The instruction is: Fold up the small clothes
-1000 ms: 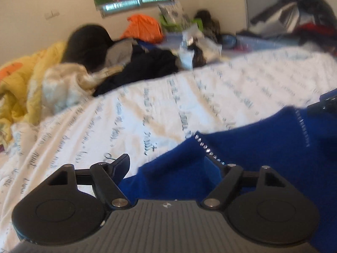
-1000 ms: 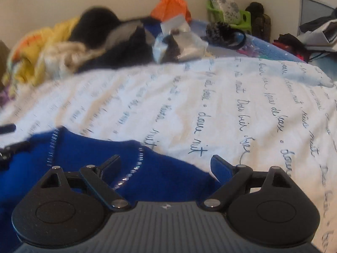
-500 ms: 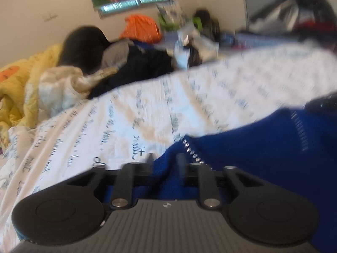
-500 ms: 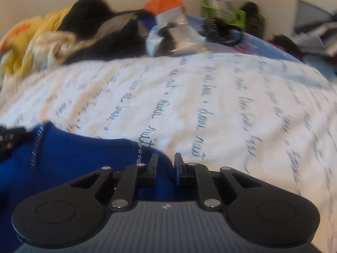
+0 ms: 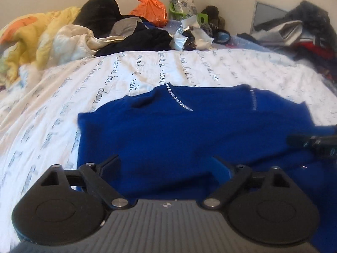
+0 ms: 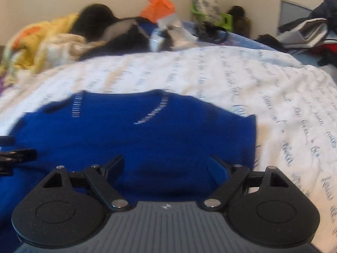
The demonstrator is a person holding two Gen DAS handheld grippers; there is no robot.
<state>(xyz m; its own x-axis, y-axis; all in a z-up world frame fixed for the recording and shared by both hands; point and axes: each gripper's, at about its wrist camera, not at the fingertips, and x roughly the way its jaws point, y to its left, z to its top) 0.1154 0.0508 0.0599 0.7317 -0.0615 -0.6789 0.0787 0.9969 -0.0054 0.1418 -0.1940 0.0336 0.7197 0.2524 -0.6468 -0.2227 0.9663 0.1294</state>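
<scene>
A royal-blue knitted garment with two rows of silver studs lies spread on the white bed cover. My left gripper hovers over its near left part, jaws opening wide, nothing pressed between the pads. In the right wrist view the same blue garment fills the lower middle, and my right gripper hangs over its near right part, jaws opening too, pads apart and free of cloth. Each gripper's tip shows at the edge of the other's view.
Beyond the garment the white cover with script print runs to a pile of clothes: a yellow quilt, black and grey garments, an orange bag. More heaped clothing sits at the far right by the wall.
Both grippers closed on the garment's far edge half a second ago, then pulled back toward me and opened. The blue garment now lies stretched out farther ahead of both grippers.
</scene>
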